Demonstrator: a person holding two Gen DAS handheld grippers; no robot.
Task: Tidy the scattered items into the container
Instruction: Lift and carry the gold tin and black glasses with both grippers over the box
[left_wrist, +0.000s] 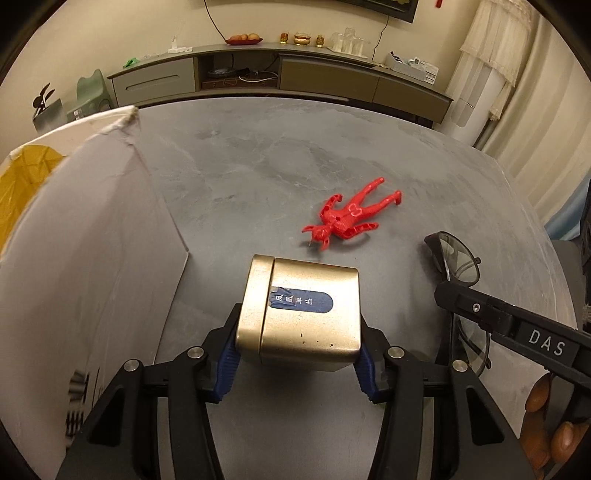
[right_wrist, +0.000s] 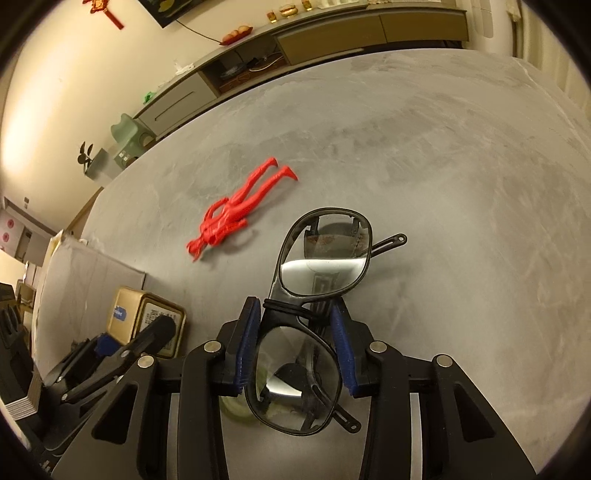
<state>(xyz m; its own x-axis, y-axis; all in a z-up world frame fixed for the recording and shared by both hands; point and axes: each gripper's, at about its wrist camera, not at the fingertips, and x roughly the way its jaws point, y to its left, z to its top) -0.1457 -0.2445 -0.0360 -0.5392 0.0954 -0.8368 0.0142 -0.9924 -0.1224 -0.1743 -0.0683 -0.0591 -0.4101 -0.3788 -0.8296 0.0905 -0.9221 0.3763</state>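
My left gripper (left_wrist: 297, 354) is shut on a gold metal tin (left_wrist: 301, 310) with a blue label, held just above the grey table (left_wrist: 258, 166). To its left stands the white cardboard box (left_wrist: 85, 240) with a yellow bag inside. A red toy figure (left_wrist: 349, 216) lies flat on the table beyond the tin. My right gripper (right_wrist: 295, 343) is shut on black-framed glasses (right_wrist: 314, 288) at the bridge, their lenses one ahead of the other. The glasses (left_wrist: 456, 266) and the right gripper's arm show at the right of the left wrist view. The red figure (right_wrist: 236, 210) lies ahead to the left.
A low sideboard (left_wrist: 280, 74) with ornaments runs along the far wall. A pale green chair (left_wrist: 90, 92) stands beyond the table's far left edge. Curtains (left_wrist: 517, 92) hang at the right. A person's fingers (left_wrist: 546, 424) hold the right gripper.
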